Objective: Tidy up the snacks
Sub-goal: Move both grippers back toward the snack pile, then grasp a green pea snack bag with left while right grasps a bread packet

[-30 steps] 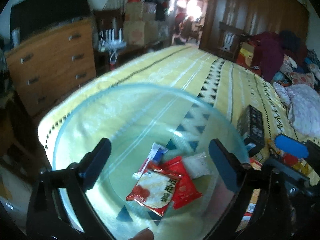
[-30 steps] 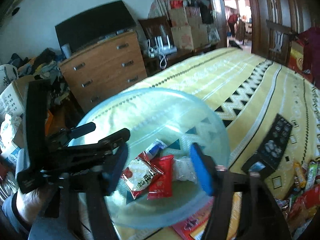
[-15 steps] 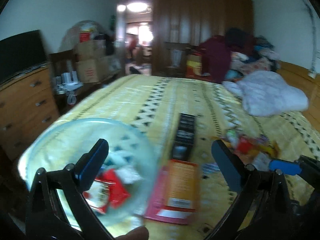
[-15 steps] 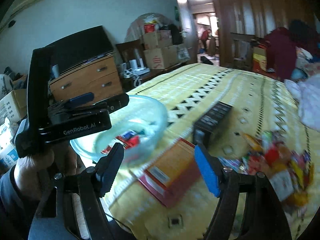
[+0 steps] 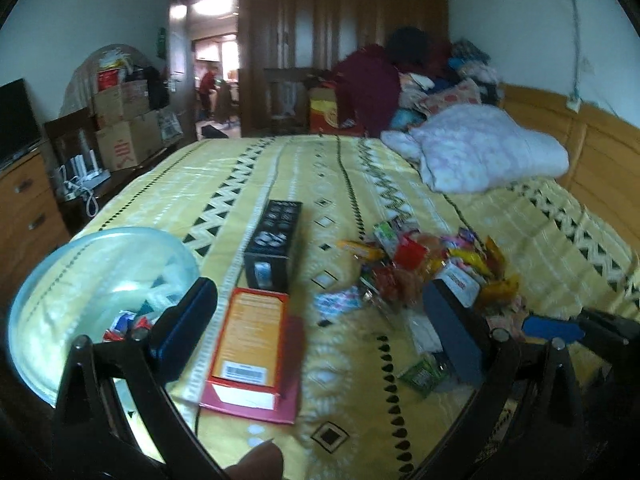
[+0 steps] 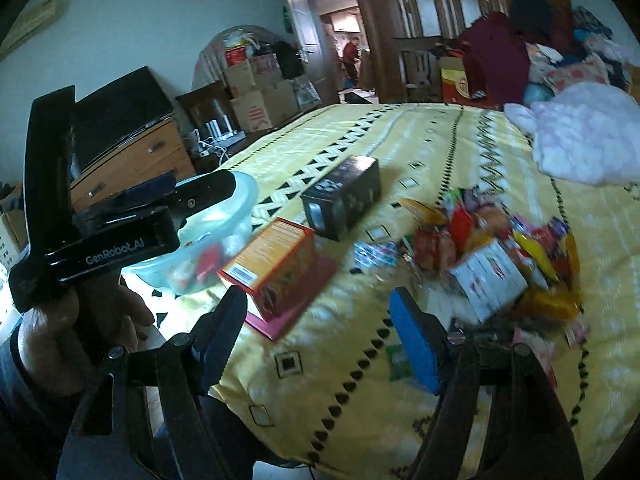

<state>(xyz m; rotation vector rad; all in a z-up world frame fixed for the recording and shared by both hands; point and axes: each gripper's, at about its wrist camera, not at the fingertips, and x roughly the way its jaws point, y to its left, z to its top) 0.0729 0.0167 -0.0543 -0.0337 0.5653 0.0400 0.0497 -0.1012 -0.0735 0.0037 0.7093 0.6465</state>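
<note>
Both grippers (left (image 5: 316, 320), right (image 6: 316, 334)) agape, empty, snack pile (image 6: 492, 248) motion-blurred, bowl (image 5: 80, 280) contents partly hidden behind finger.

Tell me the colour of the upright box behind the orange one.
Black, with pale printed pictures; the box shows best in the right wrist view.

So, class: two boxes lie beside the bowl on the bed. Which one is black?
The black box, farther up the bed; the orange box lies nearer the grippers, on a red folder.
</note>
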